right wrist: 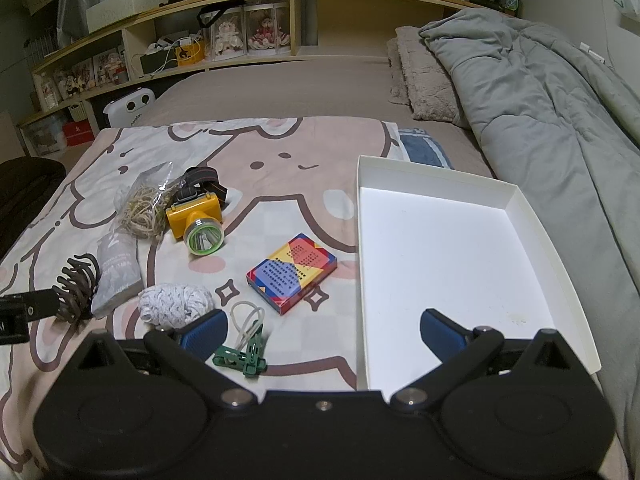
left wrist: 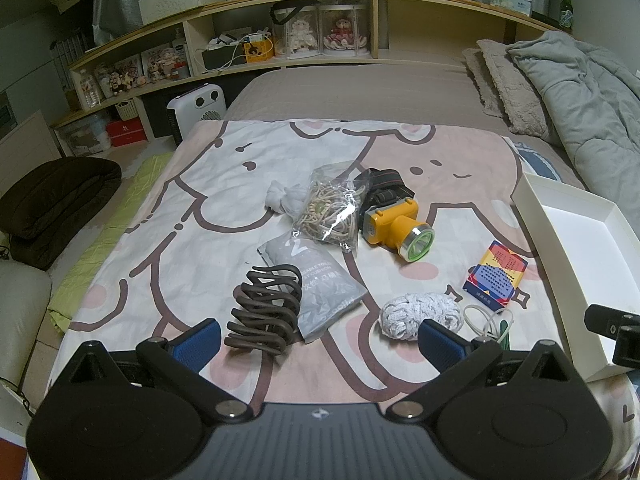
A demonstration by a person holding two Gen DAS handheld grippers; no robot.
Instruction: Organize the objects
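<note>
Left tool [left wrist: 318, 340]: fingers spread apart, holding nothing, above the cartoon-print bed sheet [left wrist: 192, 216]. The dark brown wavy claw hair clip [left wrist: 266, 310] lies just ahead, nearer its left finger; the white yarn ball [left wrist: 416, 314] sits by its right finger.

Right tool [right wrist: 324, 332]: fingers spread apart, holding nothing. The green plastic clothes peg [right wrist: 244, 356] lies beside its left finger; the shallow white cardboard tray [right wrist: 460, 248] extends ahead of its right finger. The multicoloured card box [right wrist: 292, 274] and yellow headlamp [right wrist: 196, 220] lie ahead, left of the tray.

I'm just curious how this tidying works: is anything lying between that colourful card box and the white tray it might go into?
Nothing visible does. The card box lies flat on the blanket just left of the tray, with only bare blanket between them. The tray looks empty, and both grippers, left and right, hang open, holding nothing.
</note>
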